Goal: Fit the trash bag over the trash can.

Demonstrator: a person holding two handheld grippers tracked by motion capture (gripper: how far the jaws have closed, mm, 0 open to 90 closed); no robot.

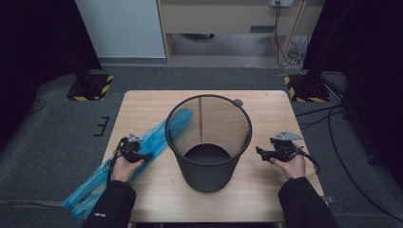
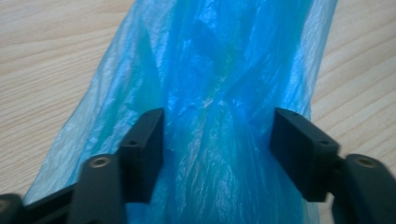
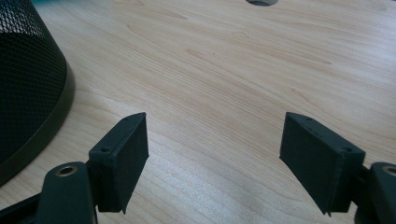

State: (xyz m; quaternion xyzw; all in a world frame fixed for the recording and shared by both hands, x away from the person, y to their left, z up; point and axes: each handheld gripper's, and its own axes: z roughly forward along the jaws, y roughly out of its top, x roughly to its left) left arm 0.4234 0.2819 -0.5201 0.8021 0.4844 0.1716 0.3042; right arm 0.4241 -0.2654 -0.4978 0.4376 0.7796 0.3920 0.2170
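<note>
Wooden table (image 1: 266, 185) with black mesh bin (image 1: 207, 142) at centre, blue plastic bag (image 1: 142, 152) lying diagonally to its left, bunched between left gripper's (image 2: 217, 140) part-closed jaws, not visibly pinched; right gripper (image 3: 215, 163) open and empty beside bin.

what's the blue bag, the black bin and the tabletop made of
Blue bag: thin plastic film by the look, glossy, translucent, finely creased.
Black bin: probably metal wire mesh, matt black; the table shows through its wall.
Tabletop: pale wood grain with a smooth sheen, either veneer or laminate.
</note>
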